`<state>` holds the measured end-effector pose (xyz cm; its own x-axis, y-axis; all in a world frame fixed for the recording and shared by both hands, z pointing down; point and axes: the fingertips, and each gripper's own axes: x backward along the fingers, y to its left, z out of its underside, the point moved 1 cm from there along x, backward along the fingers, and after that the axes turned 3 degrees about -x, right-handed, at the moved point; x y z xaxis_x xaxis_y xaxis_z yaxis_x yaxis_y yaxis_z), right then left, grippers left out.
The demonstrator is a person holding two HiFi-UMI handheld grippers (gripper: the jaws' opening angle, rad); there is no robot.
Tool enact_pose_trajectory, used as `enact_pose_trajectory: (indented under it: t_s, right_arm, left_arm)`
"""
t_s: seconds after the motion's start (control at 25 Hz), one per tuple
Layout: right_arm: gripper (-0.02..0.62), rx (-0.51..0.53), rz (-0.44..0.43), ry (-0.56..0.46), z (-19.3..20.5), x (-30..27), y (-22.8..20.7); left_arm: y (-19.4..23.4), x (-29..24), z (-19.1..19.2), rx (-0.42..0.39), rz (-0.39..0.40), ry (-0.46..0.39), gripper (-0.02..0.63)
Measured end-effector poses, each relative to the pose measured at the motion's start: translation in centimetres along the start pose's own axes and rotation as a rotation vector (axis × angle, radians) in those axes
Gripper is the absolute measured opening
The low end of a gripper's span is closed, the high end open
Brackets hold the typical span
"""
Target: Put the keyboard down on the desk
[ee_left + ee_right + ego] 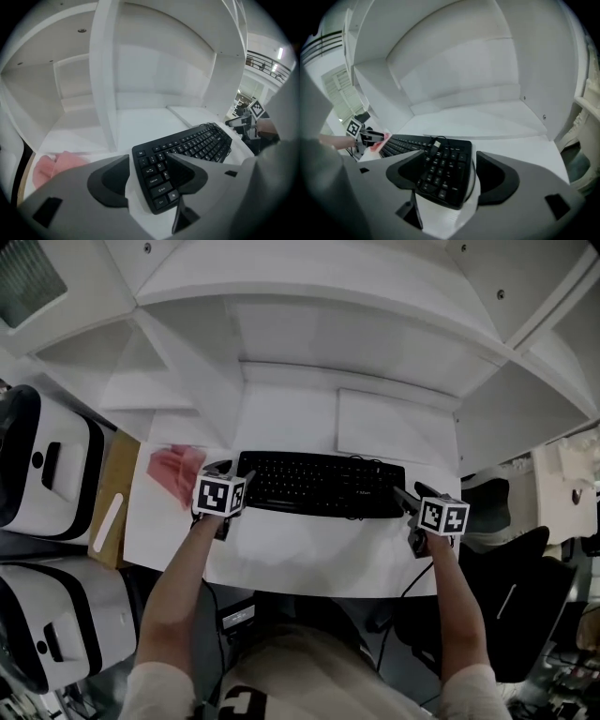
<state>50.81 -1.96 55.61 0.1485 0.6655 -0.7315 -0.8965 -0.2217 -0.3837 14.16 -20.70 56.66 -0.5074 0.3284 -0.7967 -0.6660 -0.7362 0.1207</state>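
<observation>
Nearest are the person's two bare forearms [178,587], reaching up to either end of the keyboard [319,484]. The left gripper [232,472] stands at the keyboard's left end and the right gripper [412,493] at its right end. Both are spread wide. In each gripper view the keyboard's end sits between the jaws, and I make out no pad pressing on it, so neither gripper holds anything. The keyboard itself looks to be lying flat on the white worktop [300,549], long side towards the person, so the task seems all but done.

The main risk, as I judge it, is the cable [436,145]. It lies loosely coiled over the keys at the keyboard's right end, plug uppermost, right between the right gripper's jaws. A jaw drawn back carelessly could hook it and drag or tip the keyboard. A jaw could also catch the keyboard's raised edge.

The keyboard is matte black plastic, a long slab with rounded corners and low keys. The worktop is smooth and plain. Just left of the keyboard lies a soft, crumpled pink cloth [173,470]. Beyond the keyboard rises a white shelf unit [328,296] of flat, hard panels
</observation>
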Motion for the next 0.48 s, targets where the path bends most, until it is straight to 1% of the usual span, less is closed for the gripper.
enact_pose_trajectory:
  t_s: [0.08, 0.16, 0.24, 0.32, 0.36, 0.4, 0.44, 0.48]
  right_arm:
    - [0.350, -0.065, -0.092, -0.047, -0.6, 0.7, 2.2]
    - [0.350, -0.121, -0.158, -0.092, -1.5, 1.4, 4.2]
    - [0.350, -0.123, -0.199, -0.104, -2.0, 1.3, 6.4]
    - [0.333, -0.088, -0.224, -0.084, -1.7, 0.5, 8.9]
    - [0.277, -0.063, -0.228, -0.071, -1.4, 0.1, 10.1]
    - [0.190, -0.037, -0.227, -0.060, -1.1, -0.2, 11.0]
    - [0.172, -0.013, -0.224, -0.051, -0.9, -0.6, 11.8]
    - [0.169, 0.006, -0.220, -0.044, -0.7, -0.9, 12.4]
  left_arm:
    - [-0.5, 0.6, 0.2, 0.013, 0.007, -0.020, 0.261]
    - [-1.0, 0.9, 0.1, 0.008, 0.017, -0.044, 0.255]
    - [-1.1, 1.5, -0.1, 0.001, 0.022, -0.065, 0.249]
    - [-0.8, 2.6, 0.5, 0.010, 0.025, -0.082, 0.242]
    - [-0.6, 3.1, 0.9, 0.018, 0.025, -0.089, 0.240]
    - [-0.4, 3.6, 1.3, 0.027, 0.025, -0.095, 0.238]
    - [-0.2, 4.0, 1.7, 0.034, 0.026, -0.099, 0.235]
    - [0.0, 4.4, 2.1, 0.042, 0.026, -0.102, 0.235]
